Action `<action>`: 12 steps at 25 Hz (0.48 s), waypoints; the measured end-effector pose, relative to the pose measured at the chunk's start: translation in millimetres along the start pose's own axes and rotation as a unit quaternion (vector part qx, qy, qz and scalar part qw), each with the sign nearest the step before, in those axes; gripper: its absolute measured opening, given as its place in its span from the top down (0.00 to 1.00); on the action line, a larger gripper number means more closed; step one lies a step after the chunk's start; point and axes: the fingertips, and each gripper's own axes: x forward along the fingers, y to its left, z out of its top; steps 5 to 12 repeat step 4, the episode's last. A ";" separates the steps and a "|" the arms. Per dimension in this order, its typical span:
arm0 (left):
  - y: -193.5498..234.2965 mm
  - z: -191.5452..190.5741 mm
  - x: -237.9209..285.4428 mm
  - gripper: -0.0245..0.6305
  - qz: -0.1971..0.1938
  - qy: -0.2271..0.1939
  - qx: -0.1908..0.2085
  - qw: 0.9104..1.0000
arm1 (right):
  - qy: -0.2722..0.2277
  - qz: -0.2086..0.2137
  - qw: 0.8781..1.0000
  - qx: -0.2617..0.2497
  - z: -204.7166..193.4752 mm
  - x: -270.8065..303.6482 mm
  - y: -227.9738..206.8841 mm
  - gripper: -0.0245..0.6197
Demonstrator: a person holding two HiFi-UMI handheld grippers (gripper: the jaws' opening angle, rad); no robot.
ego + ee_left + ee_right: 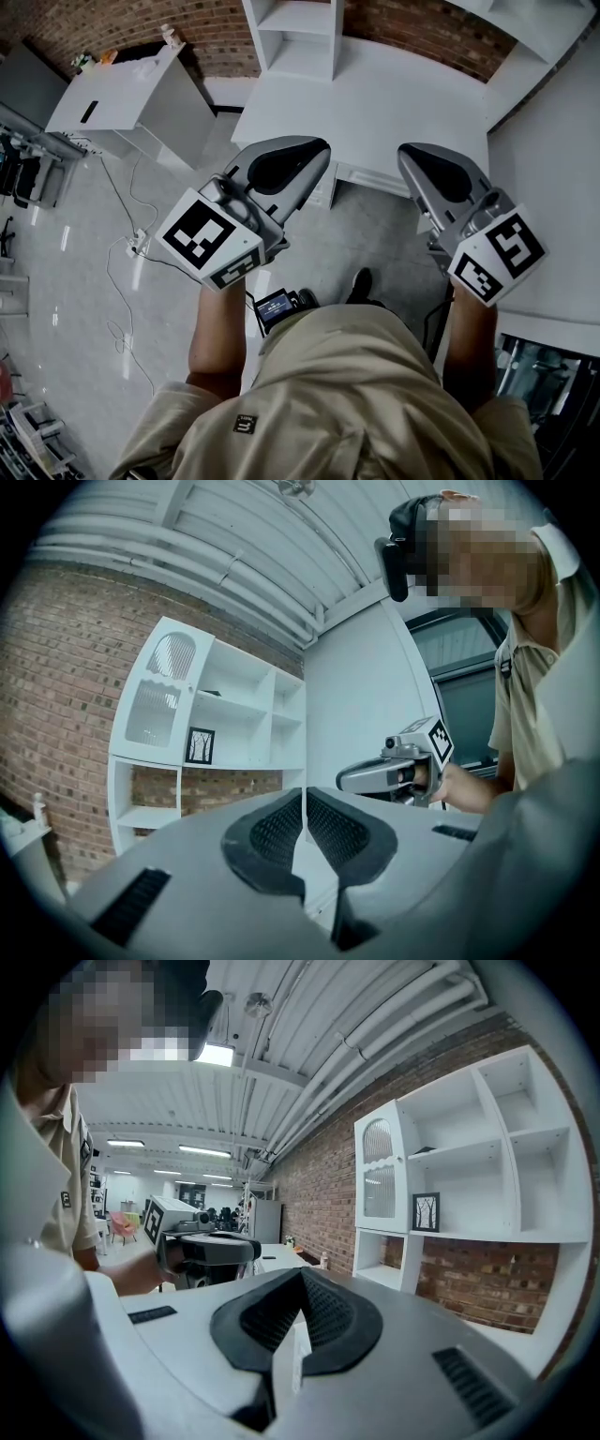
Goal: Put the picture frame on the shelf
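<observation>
The picture frame (426, 1212) stands upright on the shelf (487, 1235) at mid right, long side vertical; the left tool (304, 803) and the right tool (301, 1283) are pressed together, empty.

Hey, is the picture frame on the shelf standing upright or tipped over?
Upright. The frame stands on its bottom edge on the shelf, sides vertical, in both gripper views.
</observation>
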 end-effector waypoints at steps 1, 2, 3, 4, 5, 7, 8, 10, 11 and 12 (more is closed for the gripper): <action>2.1 1.0 0.0 0.93 -0.002 0.000 0.000 1.000 | 0.001 -0.002 1.000 0.000 0.9 1.4 -0.3 0.95; 4.1 1.8 0.0 0.93 -0.004 -0.001 0.001 1.000 | 0.001 -0.004 1.000 0.001 1.8 2.7 -0.6 0.95; 6.1 2.5 0.1 0.93 -0.006 -0.001 0.001 1.000 | 0.001 -0.006 1.000 0.001 2.7 4.1 -0.9 0.95; 8.1 3.2 0.1 0.93 -0.008 -0.001 0.001 1.000 | 0.002 -0.008 1.000 0.001 3.5 5.5 -1.2 0.95; 8.1 3.2 0.1 0.93 -0.008 -0.001 0.001 1.000 | 0.002 -0.008 1.000 0.001 3.5 5.5 -1.2 0.95; 8.1 3.2 0.1 0.93 -0.008 -0.001 0.001 1.000 | 0.002 -0.008 1.000 0.001 3.5 5.5 -1.2 0.95; 8.1 3.2 0.1 0.93 -0.008 -0.001 0.001 1.000 | 0.002 -0.008 1.000 0.001 3.5 5.5 -1.2 0.95; 8.1 3.2 0.1 0.93 -0.008 -0.001 0.001 1.000 | 0.002 -0.008 1.000 0.001 3.5 5.5 -1.2 0.95; 8.1 3.2 0.1 0.93 -0.008 -0.001 0.001 1.000 | 0.002 -0.008 1.000 0.001 3.5 5.5 -1.2 0.95; 8.1 3.2 0.1 0.93 -0.008 -0.001 0.001 1.000 | 0.002 -0.008 1.000 0.001 3.5 5.5 -1.2 0.95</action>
